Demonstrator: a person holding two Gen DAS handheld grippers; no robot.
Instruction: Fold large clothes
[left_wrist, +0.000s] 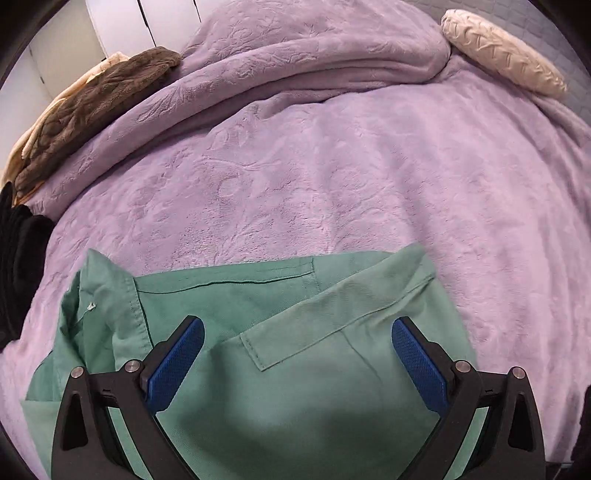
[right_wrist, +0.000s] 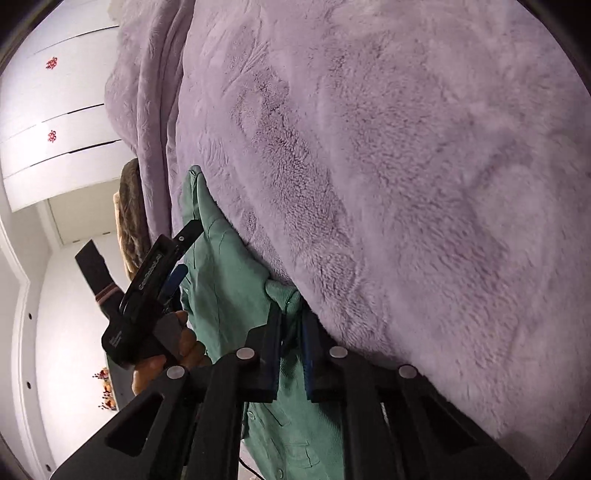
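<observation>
your green shirt (left_wrist: 288, 354) lies on the lilac blanket (left_wrist: 351, 177), at its near edge. your left gripper (left_wrist: 297, 350) hangs over the shirt, jaws wide apart and empty. your right gripper (right_wrist: 291, 328) is clamped on a fold of the shirt against the blanket.

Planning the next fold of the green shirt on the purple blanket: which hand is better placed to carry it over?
Right, probably. The right tool is shut on a bunched edge of the green shirt, so it can pull straight away. The left tool hangs open above the shirt, gripping nothing.
</observation>
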